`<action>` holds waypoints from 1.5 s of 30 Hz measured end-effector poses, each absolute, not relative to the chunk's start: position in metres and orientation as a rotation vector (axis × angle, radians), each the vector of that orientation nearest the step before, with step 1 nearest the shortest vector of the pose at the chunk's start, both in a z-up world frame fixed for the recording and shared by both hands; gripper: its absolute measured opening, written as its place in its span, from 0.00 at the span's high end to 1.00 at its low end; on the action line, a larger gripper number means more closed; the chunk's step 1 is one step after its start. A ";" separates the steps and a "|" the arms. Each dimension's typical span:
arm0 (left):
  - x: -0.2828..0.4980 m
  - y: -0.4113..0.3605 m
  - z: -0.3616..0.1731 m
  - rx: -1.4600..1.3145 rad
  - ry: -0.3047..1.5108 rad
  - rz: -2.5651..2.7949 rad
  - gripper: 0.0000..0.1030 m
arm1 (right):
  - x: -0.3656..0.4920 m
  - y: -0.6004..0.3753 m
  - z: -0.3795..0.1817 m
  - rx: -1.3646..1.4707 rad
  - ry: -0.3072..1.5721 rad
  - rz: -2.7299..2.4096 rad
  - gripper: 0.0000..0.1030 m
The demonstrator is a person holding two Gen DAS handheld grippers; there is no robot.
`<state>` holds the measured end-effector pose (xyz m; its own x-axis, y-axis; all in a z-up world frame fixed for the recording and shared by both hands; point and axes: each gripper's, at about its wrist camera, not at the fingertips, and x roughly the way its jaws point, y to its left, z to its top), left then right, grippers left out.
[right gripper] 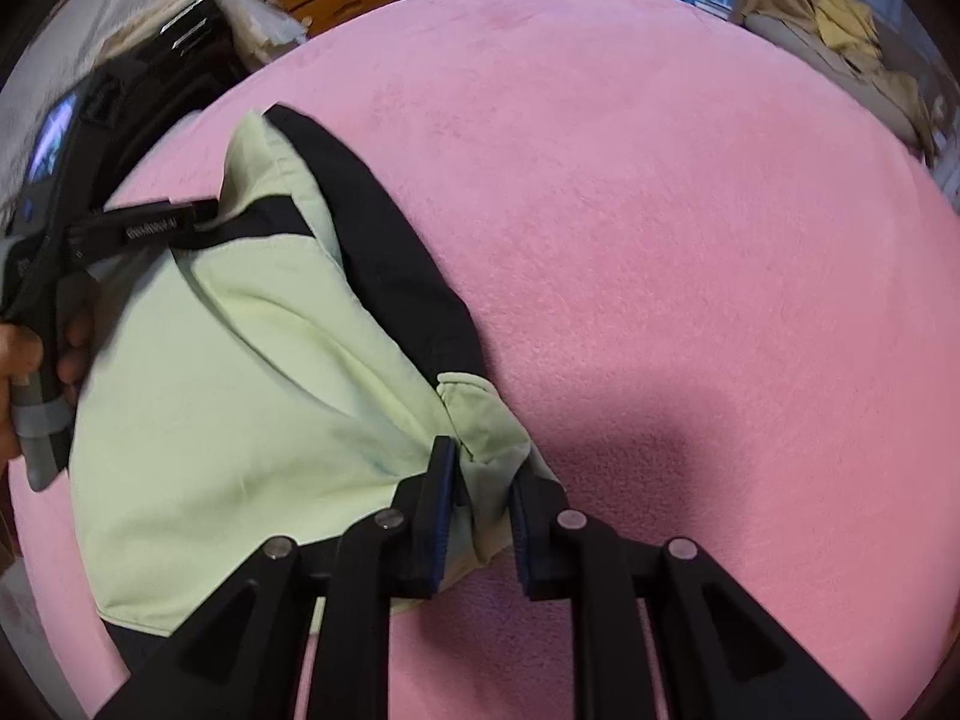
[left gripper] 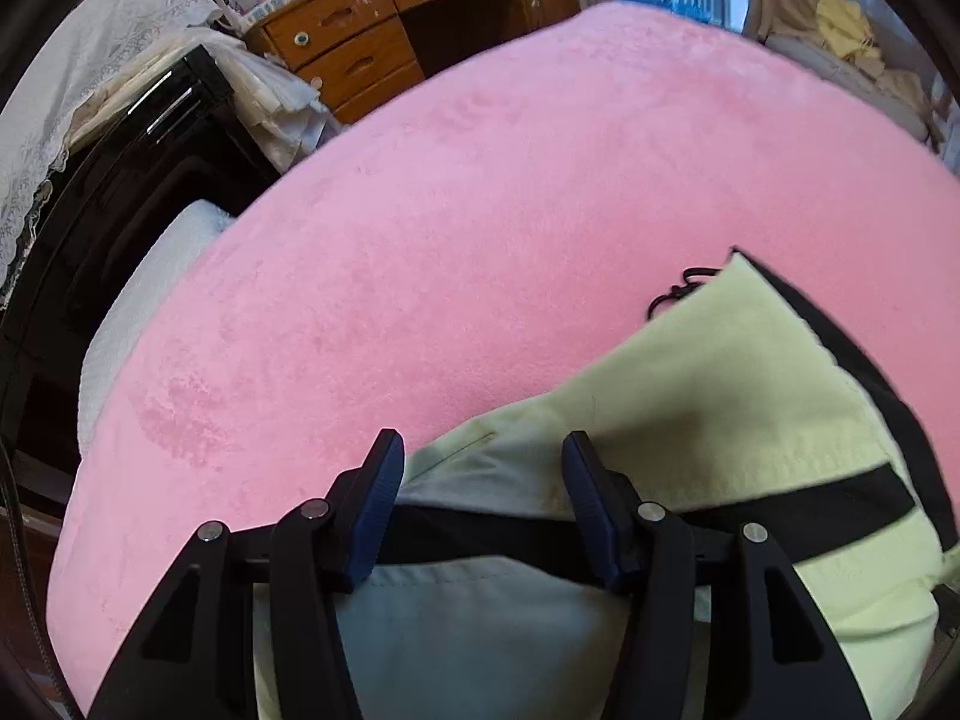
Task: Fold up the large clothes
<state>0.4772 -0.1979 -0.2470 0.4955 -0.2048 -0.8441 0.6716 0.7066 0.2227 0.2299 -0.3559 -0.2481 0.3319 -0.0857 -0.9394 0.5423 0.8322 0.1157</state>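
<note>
- Pale green cloth with black bands, a large garment (right gripper: 240,396), lies on the pink plush blanket (right gripper: 660,240) and runs from under our right claw (right gripper: 483,483) away to its left.
- White lettering sits on a black bar of our left claw (right gripper: 150,225), seen from the right wrist, but it is too blurred to read.
- Our right claw has its jaws close together, clamped on a bunched green corner of the garment.
- Our left claw (left gripper: 483,468) stands with its jaws well apart above the cloth; a black band passes between them, and the blue pads (left gripper: 378,510) do not press on it.
- A hand (right gripper: 24,372) grips the left claw's handle, cut off at the frame edge.
- A thin black cord (left gripper: 678,294) lies ahead of the left claw, to its right, at the garment's far edge; its ends are hard to make out.
- The garment's near end is hidden under both claws.
</note>
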 end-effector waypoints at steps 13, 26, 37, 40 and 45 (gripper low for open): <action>0.363 -0.064 -0.119 0.328 0.997 -0.713 0.30 | 0.254 -0.332 -0.139 0.444 1.250 -0.347 0.69; 0.290 -0.010 -0.129 0.235 1.122 -0.374 0.21 | 0.270 -0.345 -0.119 0.329 1.159 -0.022 0.52; 0.287 -0.003 -0.183 -0.089 1.143 -0.175 0.21 | 0.274 -0.392 -0.154 0.246 1.090 0.134 0.28; 0.294 -0.003 -0.193 -0.158 1.143 -0.165 0.21 | 0.279 -0.396 -0.163 0.253 1.080 0.170 0.27; 0.305 -0.009 -0.215 -0.208 1.185 -0.178 0.21 | 0.297 -0.392 -0.187 0.259 1.121 0.230 0.24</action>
